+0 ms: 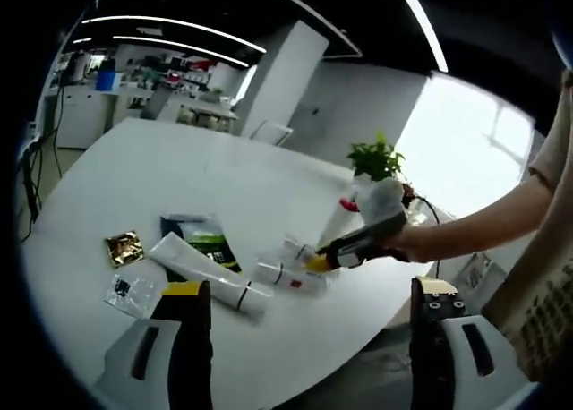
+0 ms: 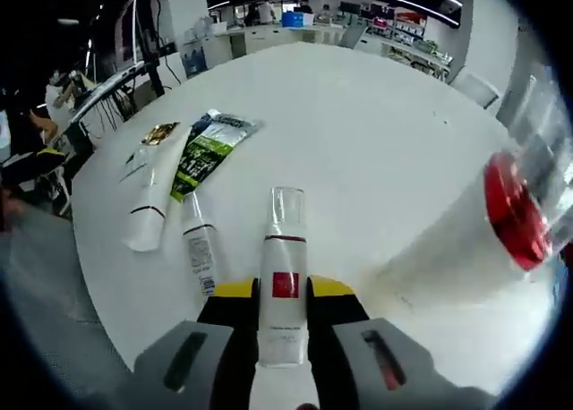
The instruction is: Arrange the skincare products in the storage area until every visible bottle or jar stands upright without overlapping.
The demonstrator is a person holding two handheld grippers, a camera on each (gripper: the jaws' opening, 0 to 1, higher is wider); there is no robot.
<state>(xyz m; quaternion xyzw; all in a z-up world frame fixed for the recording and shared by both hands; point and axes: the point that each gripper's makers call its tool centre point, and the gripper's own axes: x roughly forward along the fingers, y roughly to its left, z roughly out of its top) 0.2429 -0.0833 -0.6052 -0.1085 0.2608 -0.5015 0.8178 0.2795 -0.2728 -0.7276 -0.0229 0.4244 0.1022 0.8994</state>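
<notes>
One slim white tube with clear cap (image 2: 284,285) lying flat between the yellow-tipped jaws of the right tongs (image 2: 283,294), jaws close against both its sides, cap pointing away over the white worktop (image 2: 376,132). Just left of it a second small white tube (image 2: 199,245), also lying down. Further left a bigger white tube (image 2: 154,193) beside a green and dark sachet (image 2: 204,150), then a gold packet (image 2: 160,132) and a clear packet (image 1: 131,292) near the edge. To the right a large pale bottle with red band (image 2: 501,213), standing close by. Left tongs (image 1: 309,325) held wide apart, nothing between, above the near edge. Potted green plant (image 1: 376,159) at the far rim.
</notes>
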